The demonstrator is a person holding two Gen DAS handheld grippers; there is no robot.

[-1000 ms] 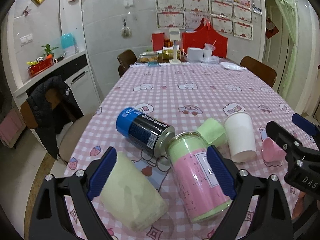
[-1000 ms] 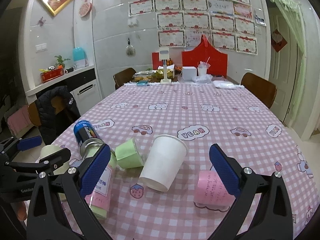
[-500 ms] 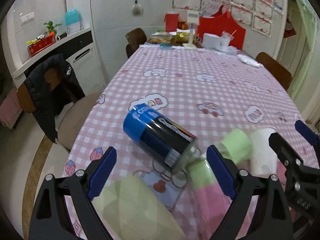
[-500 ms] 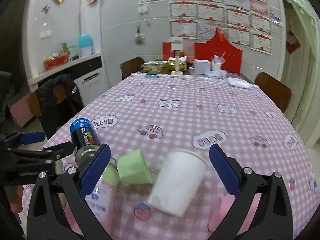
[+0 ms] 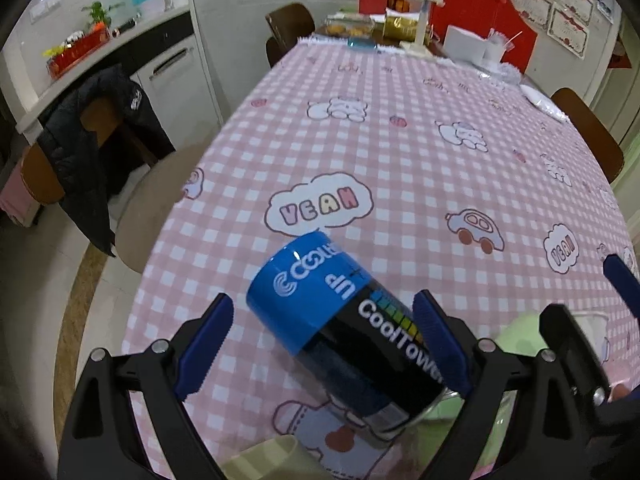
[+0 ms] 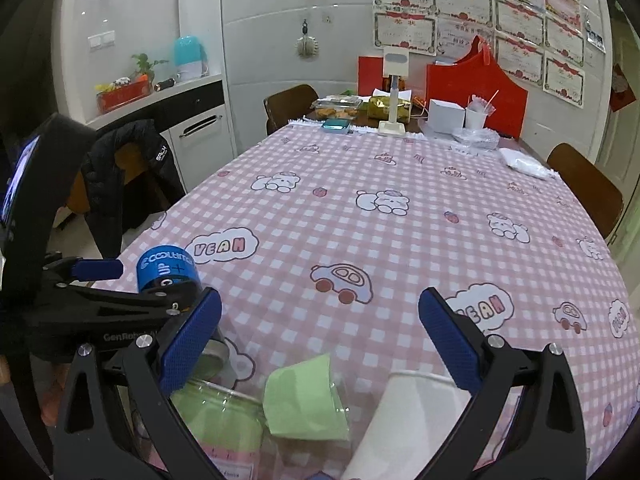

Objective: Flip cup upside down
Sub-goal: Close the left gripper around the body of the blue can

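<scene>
A blue and black CoolTower cup (image 5: 344, 336) lies on its side on the pink checked tablecloth (image 5: 400, 152), blue base pointing away. My left gripper (image 5: 324, 340) is open, its jaws on either side of this cup without closing on it. The cup also shows in the right wrist view (image 6: 168, 272). My right gripper (image 6: 320, 340) is open and empty, above a small green cup (image 6: 304, 404) and a white paper cup (image 6: 408, 424), both lying on their sides.
A pink and green jar (image 6: 216, 424) lies near the front edge. A pale yellow cup (image 5: 264, 460) lies at the bottom. Chairs (image 5: 80, 160) stand along the left table edge. Boxes and a red bag (image 6: 472, 76) stand at the far end.
Both grippers have moved forward over the table. The left gripper has come around the blue and black cup. The white and green cups have slid to the bottom of the right view.
</scene>
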